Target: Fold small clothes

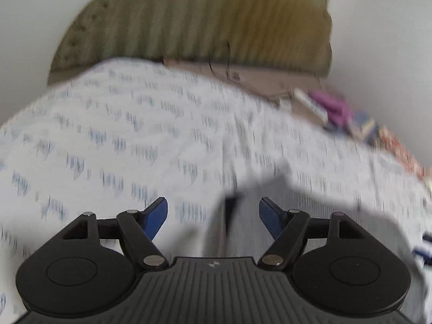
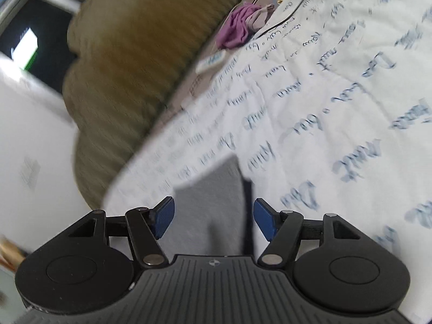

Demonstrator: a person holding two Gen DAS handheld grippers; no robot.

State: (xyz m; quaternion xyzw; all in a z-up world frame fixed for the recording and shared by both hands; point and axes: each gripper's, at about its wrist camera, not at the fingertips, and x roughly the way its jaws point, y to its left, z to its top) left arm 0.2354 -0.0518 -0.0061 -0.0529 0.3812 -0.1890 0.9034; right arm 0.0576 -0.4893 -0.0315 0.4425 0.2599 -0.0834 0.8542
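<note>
both grippers stand with their blue-padded fingers spread wide, nothing pinched between them. left gripper [image 1: 213,217] hangs over a grey garment [image 1: 270,216] that lies on the white bedsheet [image 1: 135,135] printed with blue script; the cloth runs up between the two blue pads [image 1: 158,217] and spreads off to the right, but neither pad can be seen touching it. a dark strip [image 1: 229,213], a seam or an edge, runs along the cloth in the gap between the fingers; motion blur makes it hard to tell which.

right gripper [image 2: 213,217] is likewise splayed, its pads [image 2: 163,217] well apart. the same grey garment [image 2: 216,202] fills the space between them, with a dark line [image 2: 247,216] along its right side, close to the right-hand pad. whether the pads brush the fabric cannot be told. the garment's far edge ends on the printed bedsheet [image 2: 337,108].

beyond the sheet stands an olive ribbed headboard [image 1: 202,21], seen also in the right wrist view [image 2: 135,54]. against its foot lies a crumpled purple cloth [image 2: 237,27], which appears in the left wrist view at the far right edge of the bed [image 1: 332,105], beside a small white packet [image 2: 210,62] and other blurred items.
</note>
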